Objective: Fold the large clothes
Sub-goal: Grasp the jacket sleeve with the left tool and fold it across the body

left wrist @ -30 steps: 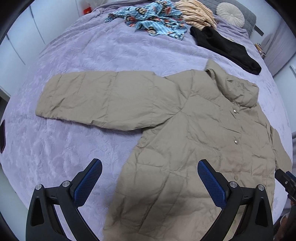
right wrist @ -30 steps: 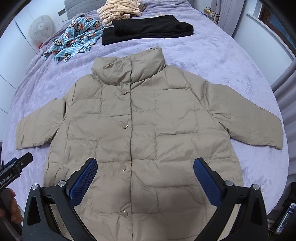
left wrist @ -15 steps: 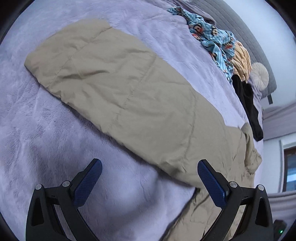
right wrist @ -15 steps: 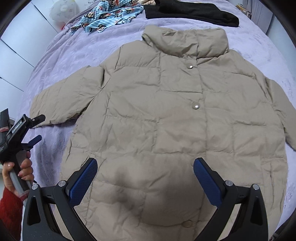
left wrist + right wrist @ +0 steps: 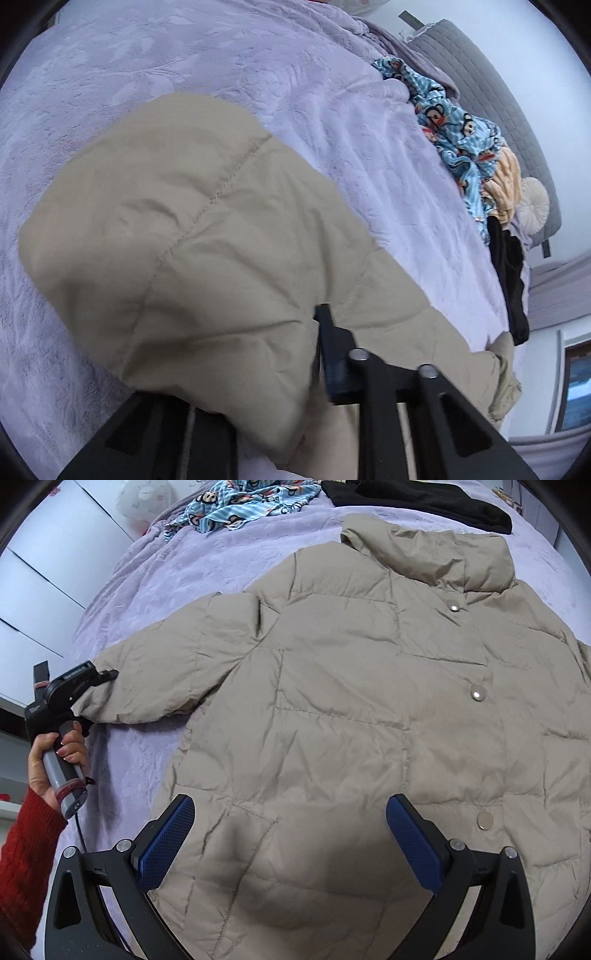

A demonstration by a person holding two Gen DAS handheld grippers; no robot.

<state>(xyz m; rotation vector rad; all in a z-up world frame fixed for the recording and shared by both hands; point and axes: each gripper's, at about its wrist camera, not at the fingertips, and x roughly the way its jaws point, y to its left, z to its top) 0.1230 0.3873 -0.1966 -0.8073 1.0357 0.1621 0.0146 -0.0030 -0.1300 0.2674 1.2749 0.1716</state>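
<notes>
Closing on the cuff of the sleeve [image 5: 147, 686], the left gripper [image 5: 98, 675] sits at the far left of the right wrist view, its jaws pinching the beige fabric at the sleeve's end. The jacket [image 5: 369, 720] lies face up on the bed [image 5: 155, 576], collar toward the upper right, filling the centre and right of that frame. The sleeve's long axis runs from the cuff at left rightward and slightly up to the shoulder (so any fold across the body would carry the cuff toward the snaps). The right gripper [image 5: 290, 843] hangs over the hem at the bottom of the frame, jaws wide apart and holding nothing, nearer the hem than the sleeve.
</notes>
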